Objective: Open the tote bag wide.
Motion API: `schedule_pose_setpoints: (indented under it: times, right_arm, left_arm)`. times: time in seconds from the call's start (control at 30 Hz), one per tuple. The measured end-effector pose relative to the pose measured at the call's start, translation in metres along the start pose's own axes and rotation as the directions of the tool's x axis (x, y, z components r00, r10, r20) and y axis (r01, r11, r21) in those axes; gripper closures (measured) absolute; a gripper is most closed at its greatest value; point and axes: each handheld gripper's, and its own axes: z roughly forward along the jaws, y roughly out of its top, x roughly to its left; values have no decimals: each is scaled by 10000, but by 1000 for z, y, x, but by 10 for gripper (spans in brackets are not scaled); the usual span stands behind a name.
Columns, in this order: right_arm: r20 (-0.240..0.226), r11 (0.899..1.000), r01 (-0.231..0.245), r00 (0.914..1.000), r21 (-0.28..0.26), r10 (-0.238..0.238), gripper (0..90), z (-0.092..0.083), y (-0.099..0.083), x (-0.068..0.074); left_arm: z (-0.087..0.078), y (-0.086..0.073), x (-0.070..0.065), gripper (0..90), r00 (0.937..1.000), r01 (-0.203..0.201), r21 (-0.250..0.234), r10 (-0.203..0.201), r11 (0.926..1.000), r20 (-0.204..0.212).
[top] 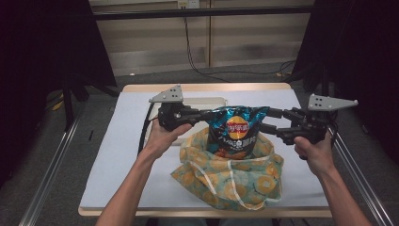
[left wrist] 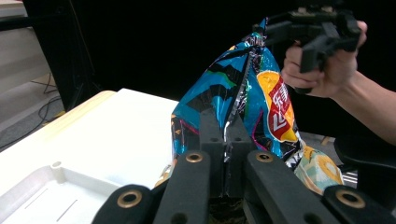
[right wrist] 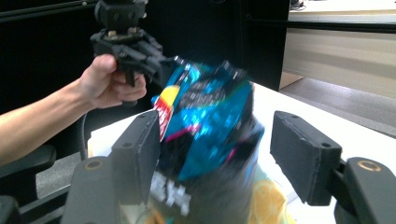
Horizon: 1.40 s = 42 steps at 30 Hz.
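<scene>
A blue chip bag [top: 235, 129] with a red and yellow logo stands upright in the mouth of a teal cloth bag [top: 235, 181] printed with orange slices. My left gripper [top: 209, 114] is shut on the chip bag's upper left corner; in the left gripper view its jaws [left wrist: 226, 126] pinch the crinkled foil [left wrist: 243, 93]. My right gripper [top: 270, 120] is at the bag's upper right. In the right gripper view its jaws [right wrist: 229, 140] stand open on either side of the blurred chip bag [right wrist: 210, 107], with a gap at the right pad.
A white tray [top: 207, 101] lies behind the bags at mid table and also beside my left gripper [left wrist: 42, 196]. A white sheet [top: 117, 155] covers the wooden table. Dark curtains hang at both sides and cables cross the floor beyond.
</scene>
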Motion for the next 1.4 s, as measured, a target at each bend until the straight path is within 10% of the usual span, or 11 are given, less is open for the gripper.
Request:
schedule_pose_setpoints:
  times: [0.67,1.03,1.17,1.4]
  right_arm:
    - [920,10000,28,9958,34,-32,0,-31,-67,23]
    - [2209,9993,-360,9747,92,330,15,-43,-92,31]
    - [3203,9996,-279,9469,-60,283,32,-42,-100,31]
    - [3080,9993,-253,9508,-267,323,24,-47,-100,28]
  left_arm:
    - [4,16,1,893,9999,87,-249,-85,9997,97]
    - [5,34,-1,893,9999,51,-496,-45,9988,116]
    - [4,42,-3,893,10000,-20,-514,24,9987,59]
    - [3,58,-6,893,9999,-143,-618,144,9980,20]
